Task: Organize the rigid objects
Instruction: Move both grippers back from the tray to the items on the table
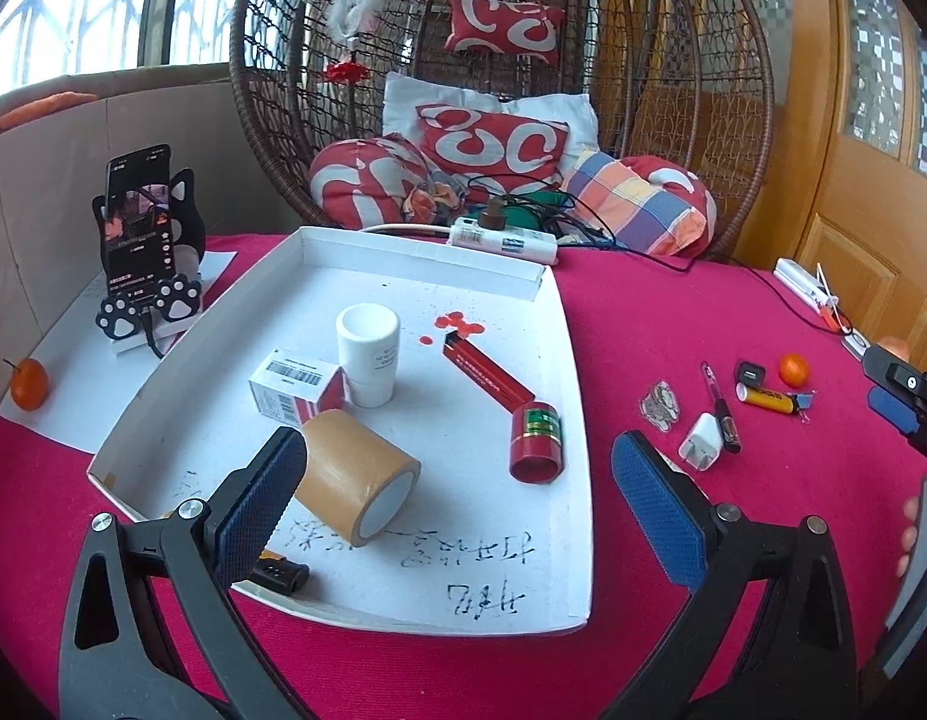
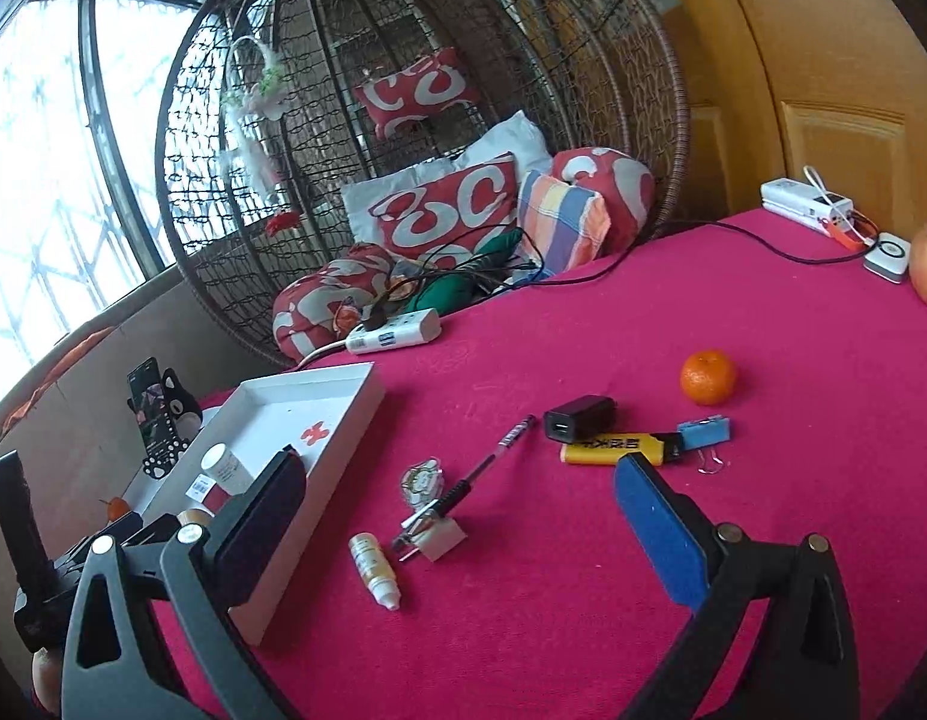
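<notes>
Both grippers are hanging wide and empty, the left gripper (image 1: 457,468) over the tray (image 1: 574,420), the right gripper (image 2: 463,498) facing loose bits awaiting sorting.

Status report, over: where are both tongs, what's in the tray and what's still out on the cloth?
Left tongs open over white tray, beside tape roll. Right tongs open, empty, above pen and dropper bottle. Nothing blocking.
</notes>
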`<state>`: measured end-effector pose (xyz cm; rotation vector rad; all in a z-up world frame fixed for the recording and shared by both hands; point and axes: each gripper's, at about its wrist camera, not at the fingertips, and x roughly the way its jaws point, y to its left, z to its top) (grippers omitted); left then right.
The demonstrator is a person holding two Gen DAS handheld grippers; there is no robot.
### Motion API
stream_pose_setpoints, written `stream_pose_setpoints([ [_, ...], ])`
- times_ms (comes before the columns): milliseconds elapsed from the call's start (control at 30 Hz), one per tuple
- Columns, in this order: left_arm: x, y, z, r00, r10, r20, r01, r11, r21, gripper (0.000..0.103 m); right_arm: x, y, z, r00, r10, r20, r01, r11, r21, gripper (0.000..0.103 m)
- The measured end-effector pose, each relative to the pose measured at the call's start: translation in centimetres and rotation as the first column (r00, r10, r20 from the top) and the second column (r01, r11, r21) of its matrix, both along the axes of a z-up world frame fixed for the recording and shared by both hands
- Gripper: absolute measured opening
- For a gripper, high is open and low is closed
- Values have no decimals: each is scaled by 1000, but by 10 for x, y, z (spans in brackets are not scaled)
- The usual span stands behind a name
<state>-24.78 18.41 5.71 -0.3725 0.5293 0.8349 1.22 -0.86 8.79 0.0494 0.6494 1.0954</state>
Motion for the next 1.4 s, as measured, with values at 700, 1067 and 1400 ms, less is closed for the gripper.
stream_pose_setpoints([
  [700,147,-40,-44,856,-463,-230,463,885,-58,103,70,-51,-51,973,-170,-158,160,984,-78,103],
  [1067,157,-39,-63,792,-522,-317,520,849,-99,103,81,-52,-63,956,-162,-245,149,986,-70,103],
  [1400,143,-48,-60,825,-504,-255,489,863,-122,62,75,-32,-56,980,-105,-168,83,987,-135,103],
])
